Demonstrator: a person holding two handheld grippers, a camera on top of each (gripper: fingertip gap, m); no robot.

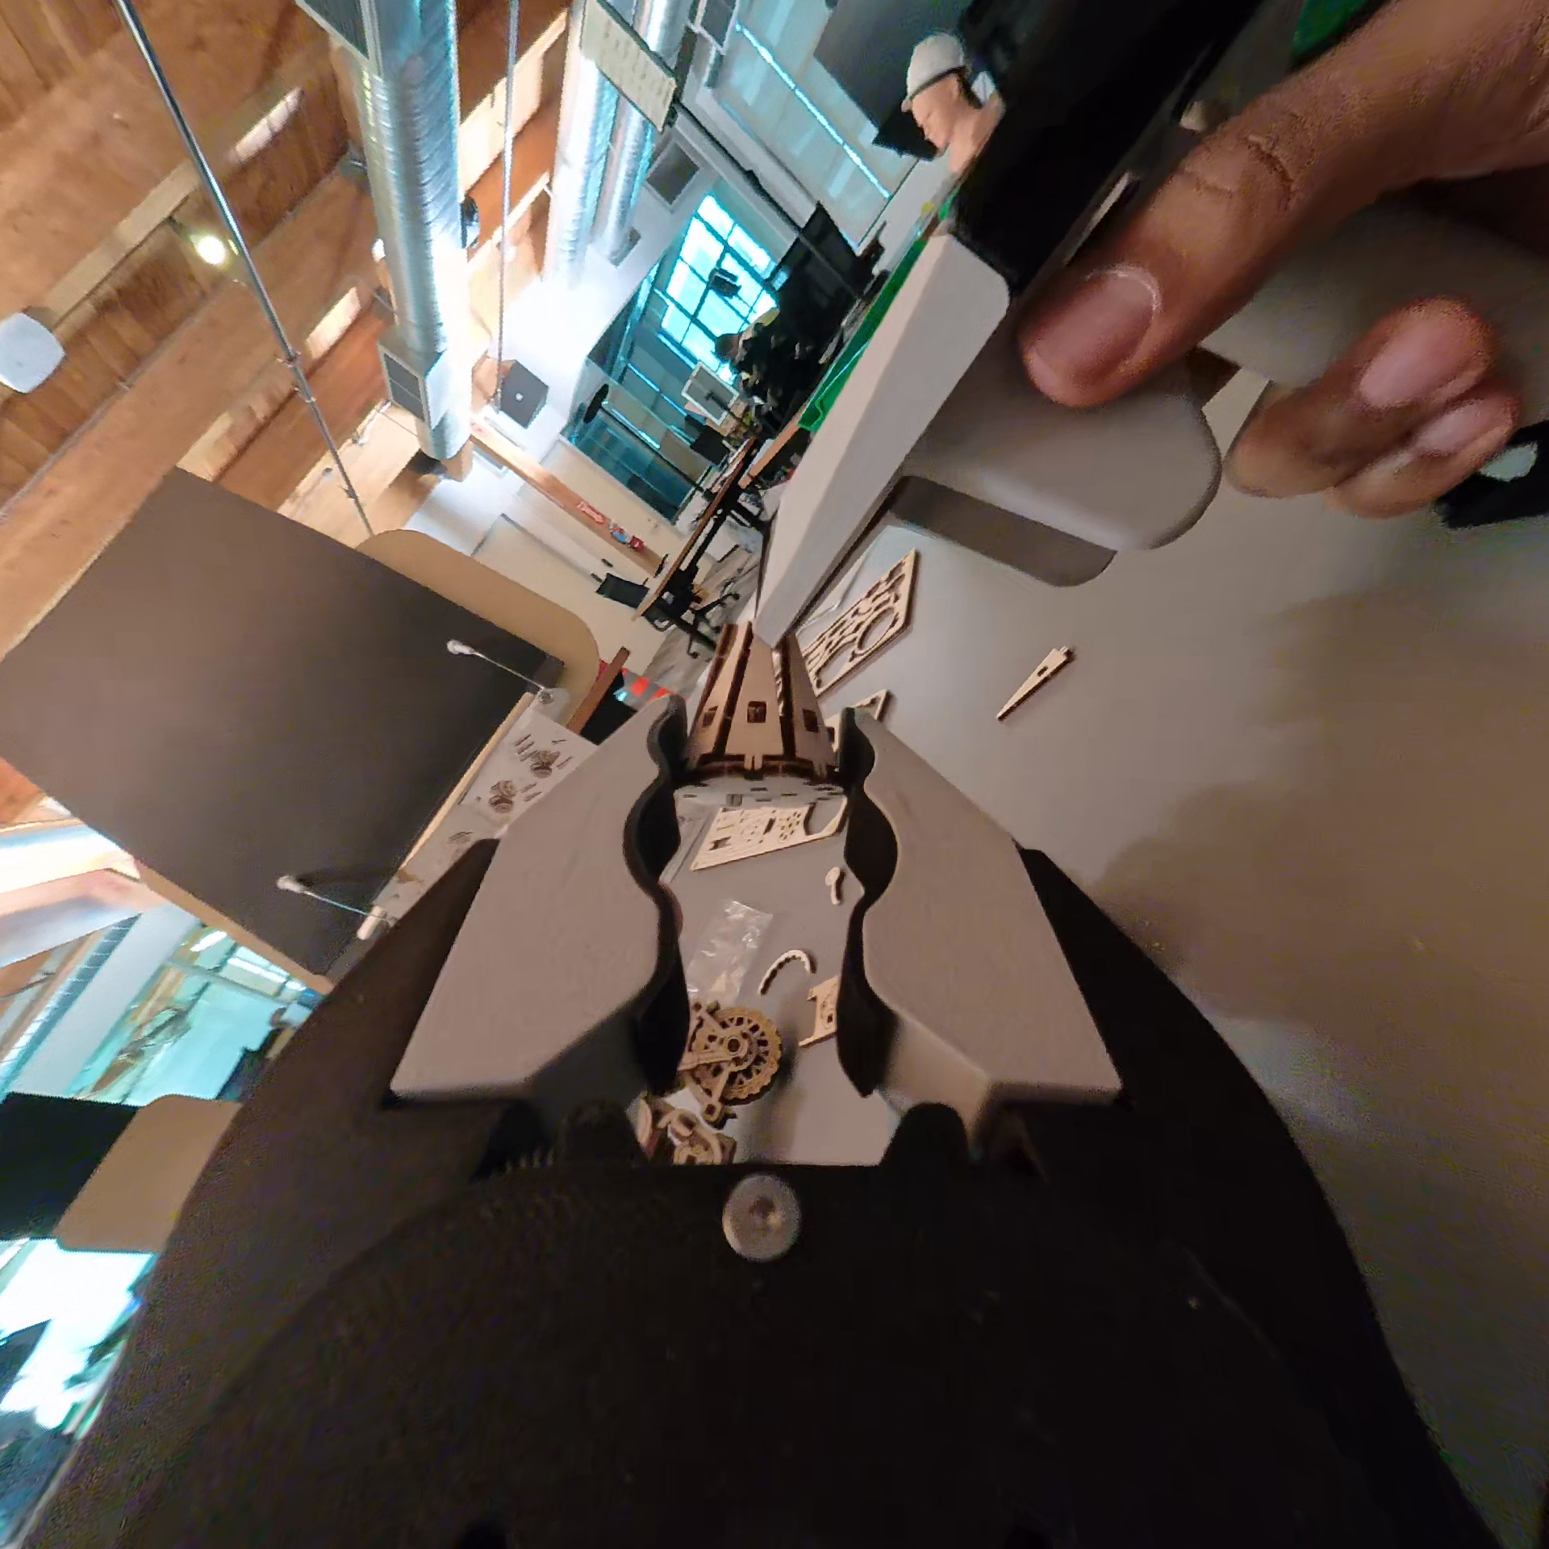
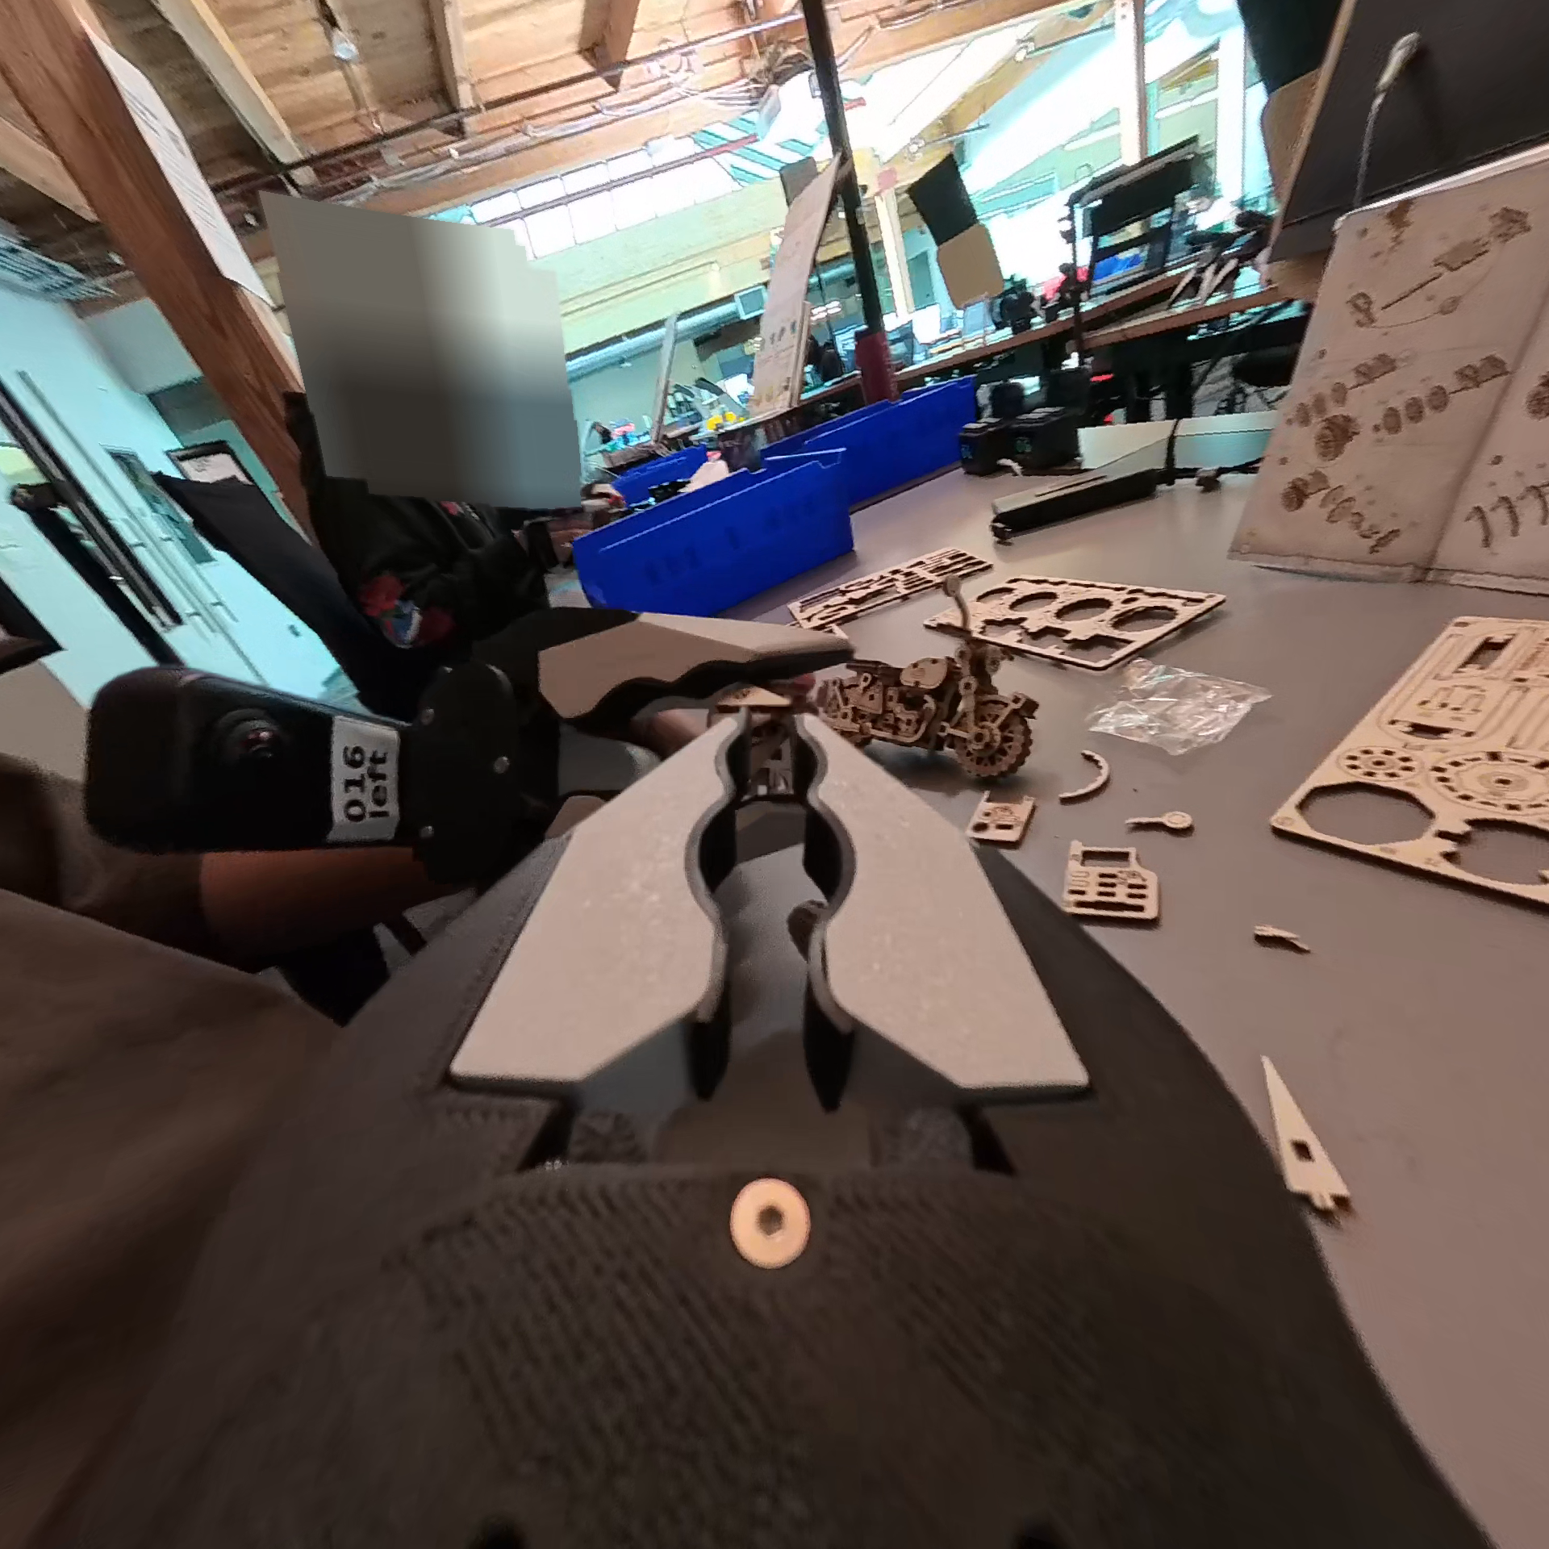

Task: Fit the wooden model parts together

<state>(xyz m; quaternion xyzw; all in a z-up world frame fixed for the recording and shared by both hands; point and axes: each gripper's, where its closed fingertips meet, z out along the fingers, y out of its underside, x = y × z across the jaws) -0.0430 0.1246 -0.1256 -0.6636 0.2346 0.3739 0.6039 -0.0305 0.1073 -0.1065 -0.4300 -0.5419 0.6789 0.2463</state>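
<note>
My left gripper (image 1: 761, 742) is shut on the round base of a cone-shaped wooden assembly (image 1: 754, 704) and holds it off the grey table (image 1: 1257, 838). My right gripper (image 2: 767, 727) is closed around the same assembly (image 2: 767, 767), at its narrow end. The right gripper's grey fingers (image 1: 880, 436) reach in from the upper right of the left wrist view, with a person's hand (image 1: 1257, 277) on it. The left gripper's fingers (image 2: 696, 652) come in from the left of the right wrist view, above my fingertips. Most of the assembly is hidden there.
A finished wooden motorcycle model (image 2: 922, 708) stands on the table just behind. Around it lie punched-out part sheets (image 2: 1081, 620), a plastic bag (image 2: 1173, 704), small loose pieces (image 2: 1111, 880) and a pointed sliver (image 2: 1299, 1148). An open instruction booklet (image 2: 1383, 419) and blue bins (image 2: 721, 528) stand farther back. Only a small space, under 4 cm, lies between the two pairs of fingers.
</note>
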